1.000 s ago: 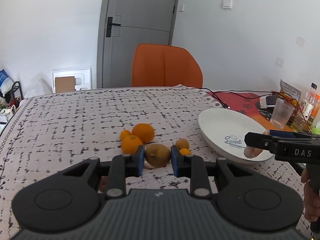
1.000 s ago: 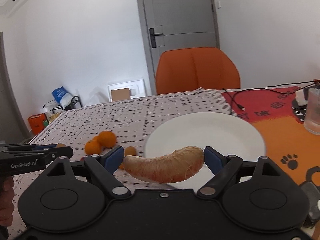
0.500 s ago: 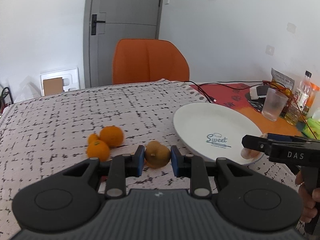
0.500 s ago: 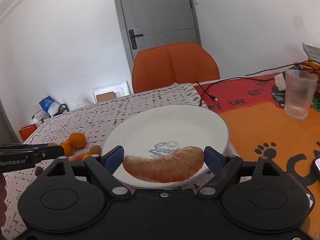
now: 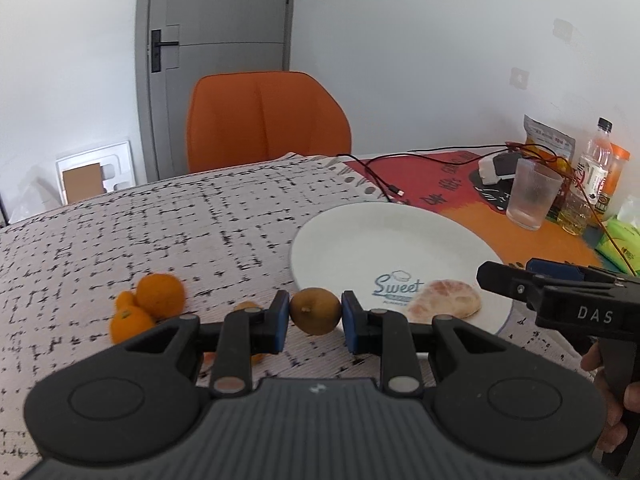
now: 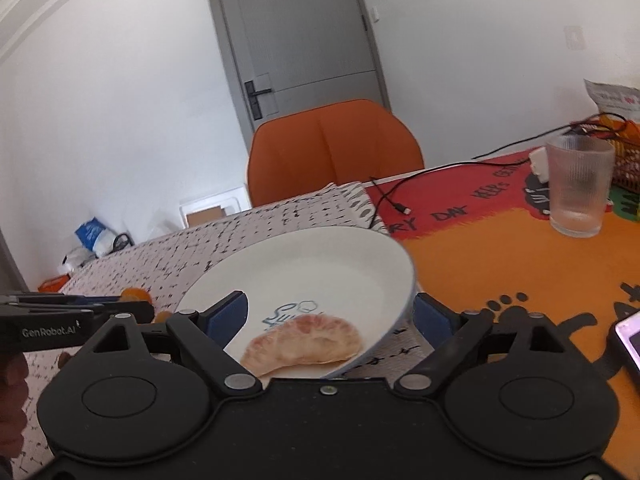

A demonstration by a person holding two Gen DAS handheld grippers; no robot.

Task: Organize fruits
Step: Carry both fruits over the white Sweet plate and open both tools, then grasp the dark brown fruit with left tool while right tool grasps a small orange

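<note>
Right, status:
Left gripper [image 5: 315, 317]: pinching the brown fruit [image 5: 316, 316] between its pads, near the plate's left edge, likely next to drop.
Right gripper [image 6: 330, 316]: jaws just been opening, spread wide; nothing pinched.
Pomelo segment [image 6: 302, 340]: lying free on the plate [image 6: 328, 256] at its near rim, beside the "Sweet" print.
Oranges [image 5: 149, 308]: clustered on the tablecloth [image 5: 160, 220], left of the plate, unsorted.
Room: orange chair [image 5: 266, 120] at far edge, grey door [image 5: 216, 40] behind.

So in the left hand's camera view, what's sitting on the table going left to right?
Oranges → brown fruit held in the left fingers → pomelo segment on the white plate → ribbed glass → bottles.
</note>
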